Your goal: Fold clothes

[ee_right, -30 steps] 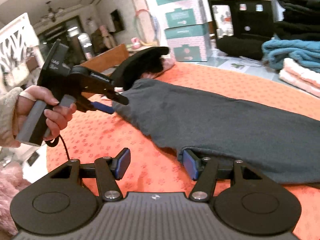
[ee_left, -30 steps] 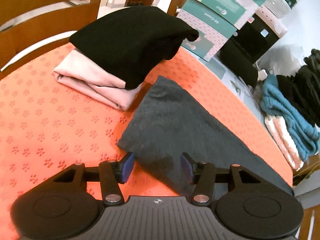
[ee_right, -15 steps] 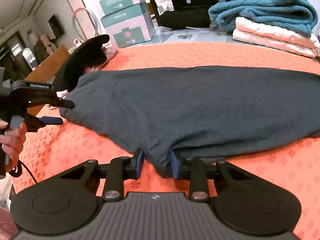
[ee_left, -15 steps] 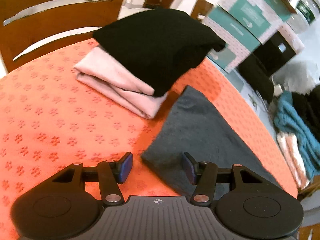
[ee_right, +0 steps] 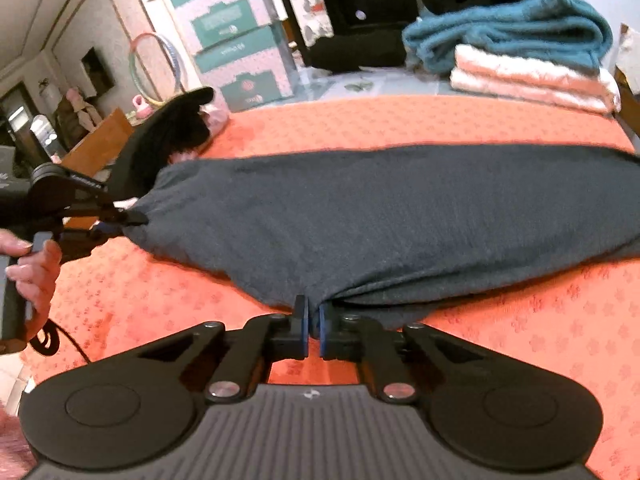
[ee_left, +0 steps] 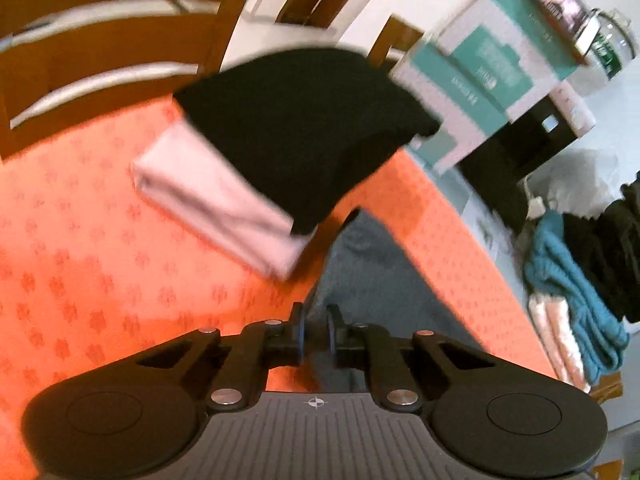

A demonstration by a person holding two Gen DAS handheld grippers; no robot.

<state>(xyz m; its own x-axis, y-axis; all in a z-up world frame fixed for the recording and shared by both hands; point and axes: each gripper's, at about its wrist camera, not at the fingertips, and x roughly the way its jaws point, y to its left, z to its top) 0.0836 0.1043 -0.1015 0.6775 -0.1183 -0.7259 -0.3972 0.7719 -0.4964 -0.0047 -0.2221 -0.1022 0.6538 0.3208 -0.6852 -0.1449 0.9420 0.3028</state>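
Two grippers are pinching one dark grey garment [ee_right: 380, 216] that lies long and flat on the orange tablecloth [ee_right: 520, 344]. The right gripper [ee_right: 314, 322] is squeezed tight on the near edge of the cloth, about the middle of it. The left gripper [ee_left: 316, 330] is squeezed on the corner at the left end; in the right wrist view you can see it [ee_right: 132, 218] biting that corner, with a person's hand [ee_right: 34, 264] on its handle. Just beside that corner, on the far left, a black folded garment [ee_left: 304, 128] sits on top of a pink folded garment [ee_left: 216, 204]. Far away on the right is a pile with a teal knit [ee_right: 508, 36] over something pink and fluffy [ee_right: 532, 76]. Green and white boxes [ee_right: 236, 40] stand at the far side.
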